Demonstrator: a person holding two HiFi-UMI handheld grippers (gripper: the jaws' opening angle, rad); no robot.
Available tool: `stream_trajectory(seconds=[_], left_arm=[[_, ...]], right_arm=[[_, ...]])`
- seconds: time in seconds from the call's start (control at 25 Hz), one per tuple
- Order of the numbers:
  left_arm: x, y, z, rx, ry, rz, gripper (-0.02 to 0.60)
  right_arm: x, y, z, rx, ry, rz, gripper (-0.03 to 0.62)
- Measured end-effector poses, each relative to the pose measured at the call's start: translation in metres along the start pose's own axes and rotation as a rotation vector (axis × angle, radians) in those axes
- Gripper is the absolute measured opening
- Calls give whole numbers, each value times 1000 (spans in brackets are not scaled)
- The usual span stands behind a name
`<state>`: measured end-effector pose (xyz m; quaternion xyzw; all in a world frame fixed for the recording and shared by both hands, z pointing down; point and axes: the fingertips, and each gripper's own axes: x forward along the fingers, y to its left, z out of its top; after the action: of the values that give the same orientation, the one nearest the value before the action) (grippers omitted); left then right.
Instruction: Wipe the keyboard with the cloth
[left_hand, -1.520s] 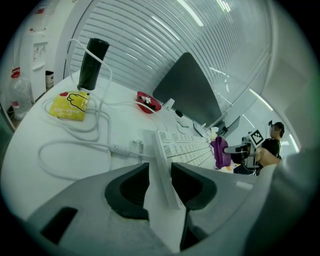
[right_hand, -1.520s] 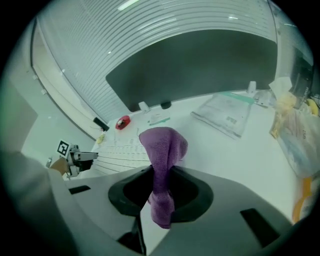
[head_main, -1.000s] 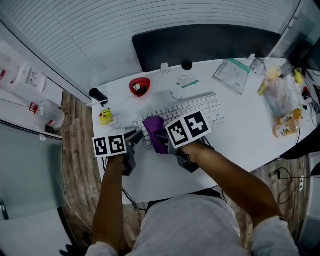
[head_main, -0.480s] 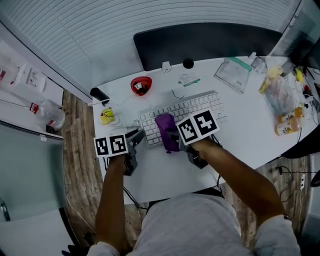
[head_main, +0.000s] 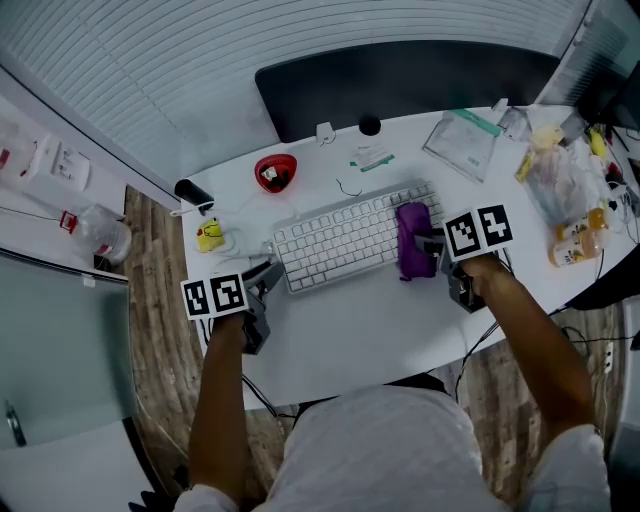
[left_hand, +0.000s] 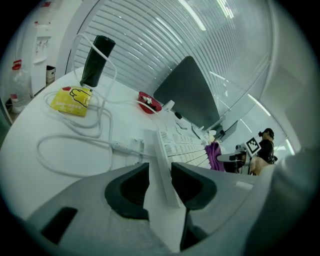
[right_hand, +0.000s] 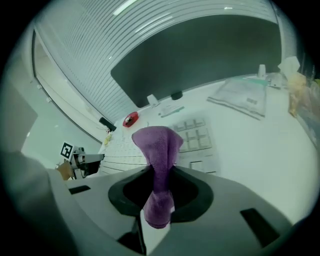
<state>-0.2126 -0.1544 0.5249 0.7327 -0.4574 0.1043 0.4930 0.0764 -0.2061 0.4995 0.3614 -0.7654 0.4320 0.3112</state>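
Pinching the purple cloth (right_hand: 158, 159) upright between closed jaws, the right gripper (right_hand: 159, 189) sets the cloth's free end on the right end of the white keyboard (head_main: 340, 240), centre right in the head view. The left gripper (left_hand: 159, 182) has its jaws narrow about the keyboard's left corner, apparently steadying it. A wiping pass looks under way; the next move calls for dragging the cloth along the keys with light, even pressure.

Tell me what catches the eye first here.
The purple cloth, pinched in the right gripper, stands out on the right end of the white keyboard. The left gripper has its jaws around the keyboard's near left corner. Beyond the keyboard, a red dish sits on the white desk.
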Motion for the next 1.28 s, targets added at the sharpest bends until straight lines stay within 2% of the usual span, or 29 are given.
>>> stream_trajectory(seconds=[0.28,0.44,0.52,0.64,0.8,1.08,1.28], left_arm=[[-1,0,0,-1,-5,34,150],[-6,-4,-3,24,-13,80,142],[-13,-13,0,44,-51,97,134],[-30,-42,14,112,-164,89,118],[-49,-110,38,263,-327,1,100],[-63,-228,52,547,-513,-88,74],[-75,-272,57,638,-654,-120,49]], right_arm=[[-33,-62,4,23,-36,-81,84],[-47,-77,2,28,-59,-83,84],[-55,-74,4,0,-82,-68,84],[-70,-50,14,-78,-142,-25,84],[-95,5,33,-213,-275,73,84],[-133,97,50,-371,-518,278,84],[-154,147,51,-472,-684,416,84]])
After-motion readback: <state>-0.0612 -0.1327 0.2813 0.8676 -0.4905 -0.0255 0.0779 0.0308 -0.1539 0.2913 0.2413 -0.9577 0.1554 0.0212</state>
